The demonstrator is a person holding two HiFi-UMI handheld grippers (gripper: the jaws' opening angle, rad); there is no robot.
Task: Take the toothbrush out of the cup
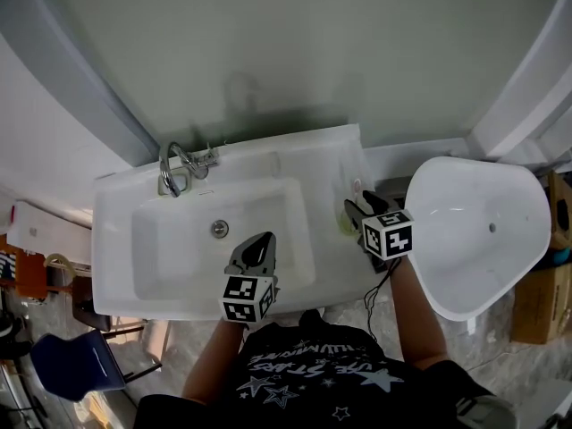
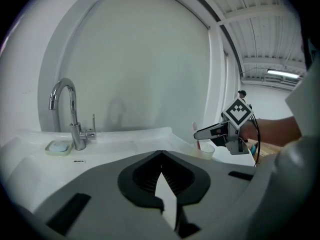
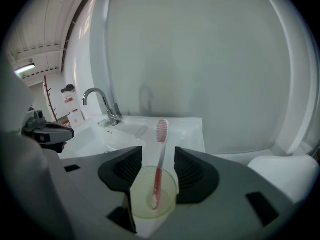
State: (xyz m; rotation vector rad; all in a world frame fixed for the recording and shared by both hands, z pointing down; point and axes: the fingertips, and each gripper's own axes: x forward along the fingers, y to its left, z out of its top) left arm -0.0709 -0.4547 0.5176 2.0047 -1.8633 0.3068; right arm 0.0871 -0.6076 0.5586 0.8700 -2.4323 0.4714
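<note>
A clear plastic cup stands on the right ledge of the white sink. A toothbrush with a red handle and pink bristles stands upright in it. My right gripper is open over the cup, one jaw on each side of the toothbrush shaft, with a gap on both sides. In the head view the right gripper sits at the cup. My left gripper is shut and empty, hovering over the sink basin. From there I see the cup and the right gripper across the sink.
A chrome faucet stands at the sink's back left, with a soap dish beside it. A drain lies in the basin. A large white bowl-shaped fixture sits right of the sink. A grey wall runs behind.
</note>
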